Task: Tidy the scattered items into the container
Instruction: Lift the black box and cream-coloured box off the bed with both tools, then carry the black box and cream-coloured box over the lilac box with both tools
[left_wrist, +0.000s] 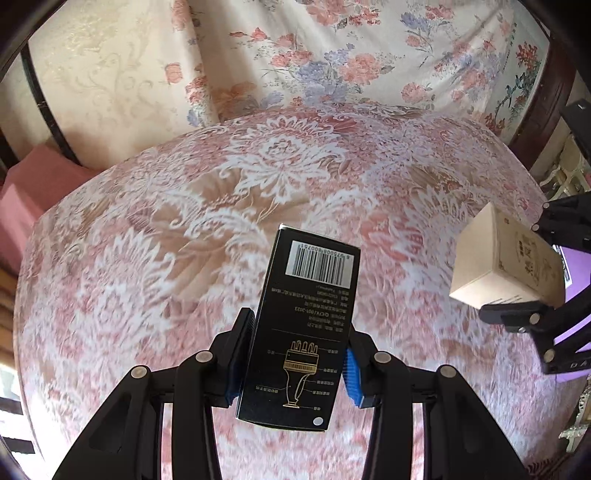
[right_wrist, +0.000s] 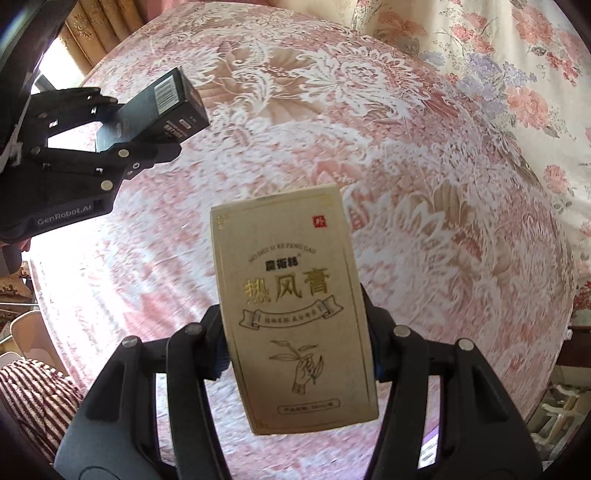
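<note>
My left gripper clamps a black cardboard box; my right gripper clamps a beige cardboard box, both above the pink floral bedspread.

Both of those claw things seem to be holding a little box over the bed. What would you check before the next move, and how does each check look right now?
1. Left gripper clamped on the black box: ok, pads press both sides.
2. Right gripper clamped on the beige box: ok.
3. Both boxes lifted off the pink bedspread: ok.
4. Boxes apart from each other: ok, a clear gap shows.
5. Container in sight: not ok, neither view shows one.
6. Other scattered items left: cannot tell; none visible on the bedspread.
</note>
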